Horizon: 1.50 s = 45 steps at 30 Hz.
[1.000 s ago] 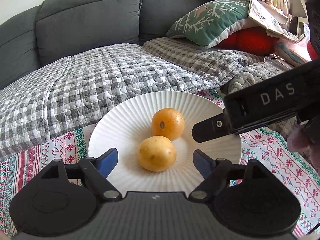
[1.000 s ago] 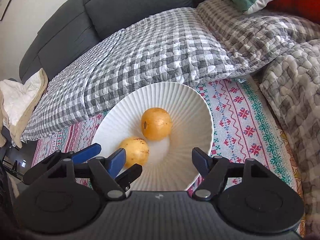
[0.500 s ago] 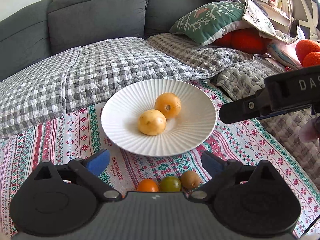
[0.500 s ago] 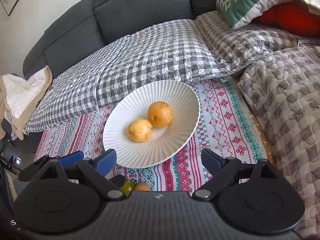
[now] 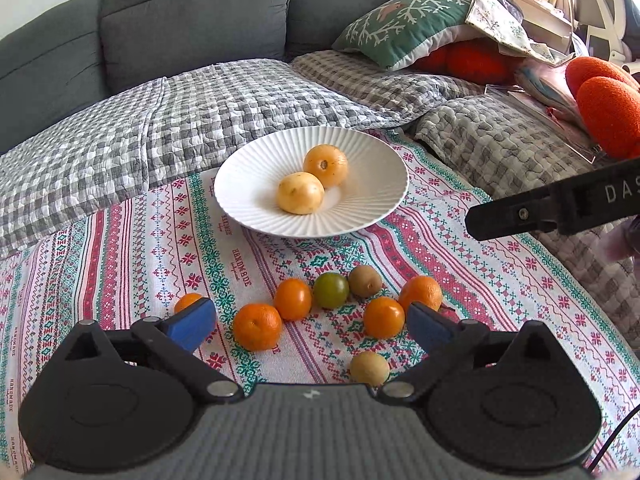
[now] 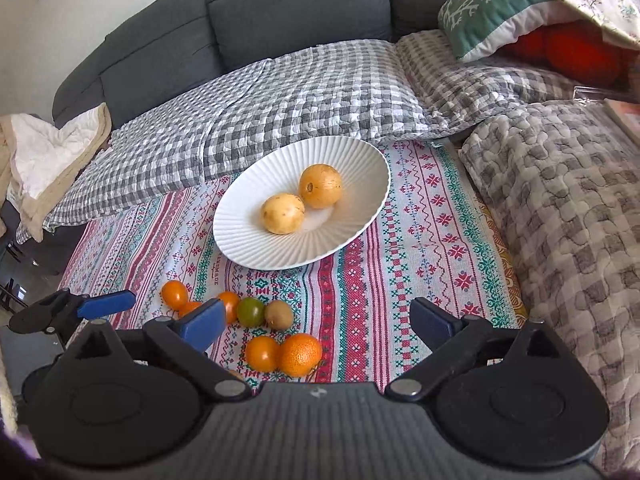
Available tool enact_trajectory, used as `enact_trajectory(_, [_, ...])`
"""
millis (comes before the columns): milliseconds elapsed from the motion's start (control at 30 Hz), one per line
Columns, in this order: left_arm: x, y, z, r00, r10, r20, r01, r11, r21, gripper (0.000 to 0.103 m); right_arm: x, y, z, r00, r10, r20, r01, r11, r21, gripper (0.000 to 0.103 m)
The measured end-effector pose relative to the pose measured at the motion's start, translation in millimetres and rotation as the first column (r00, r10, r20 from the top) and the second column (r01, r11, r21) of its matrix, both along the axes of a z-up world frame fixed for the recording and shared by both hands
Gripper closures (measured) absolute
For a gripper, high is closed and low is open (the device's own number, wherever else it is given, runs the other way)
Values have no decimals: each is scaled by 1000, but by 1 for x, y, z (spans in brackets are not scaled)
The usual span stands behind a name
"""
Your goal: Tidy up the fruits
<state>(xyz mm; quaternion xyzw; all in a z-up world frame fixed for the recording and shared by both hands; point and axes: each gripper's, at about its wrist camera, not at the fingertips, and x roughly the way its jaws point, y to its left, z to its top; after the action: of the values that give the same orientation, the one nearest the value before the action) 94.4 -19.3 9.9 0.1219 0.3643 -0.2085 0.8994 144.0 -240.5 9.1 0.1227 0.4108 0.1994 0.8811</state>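
Observation:
A white ribbed plate (image 5: pixel 240 208) (image 6: pixel 360 156) on the patterned cloth holds a pale yellow fruit (image 5: pixel 300 199) (image 6: pixel 283 213) and an orange-yellow fruit (image 5: pixel 325 166) (image 6: pixel 320 186). Nearer me, several loose fruits lie on the cloth: oranges (image 5: pixel 257 326) (image 6: pixel 301 354), a green one (image 5: pixel 330 290) (image 6: pixel 251 312), a brown kiwi (image 5: pixel 364 281) (image 6: pixel 279 314) and a pale round one (image 5: pixel 369 368). My left gripper (image 5: pixel 310 322) hovers above them, jaws opening, holding nothing. My right gripper (image 6: pixel 319 322) hovers beside it, jaws opening, also holding nothing.
The patterned cloth (image 5: pixel 120 264) lies on a checked grey quilt (image 5: pixel 200 104) over a dark grey sofa (image 5: pixel 192 12). A green pillow (image 5: pixel 400 28) and orange cushions (image 5: pixel 604 112) sit at the right. A white blanket (image 6: pixel 52 148) lies far left.
Both grippers have drawn back from the plate and their jaws have spread wider. The loose fruits on the cloth have come into view. The two fruits stay on the plate.

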Motion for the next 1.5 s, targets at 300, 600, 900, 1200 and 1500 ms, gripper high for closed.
enact_trajectory(300, [-15,22,-16,999,-26,29,23,997,80,10,-31,11,-21,987,84,140,-62,986,-153,0])
enact_trajectory(600, [-11,47,-36,998,-21,55,17,997,72,10,-48,27,-40,957,208,202,-150,952,-268,0])
enact_trajectory(900, [4,53,-51,999,15,37,-16,1000,24,19,-38,29,-58,978,168,126,-124,946,-299,0])
enact_trajectory(1200, [19,47,-54,999,8,40,-7,1000,-17,46,-31,38,-76,978,197,68,-167,935,-312,1])
enact_trajectory(1500, [34,41,-64,1000,23,1,-23,999,-30,66,-26,50,-76,970,222,99,-185,939,-291,5])
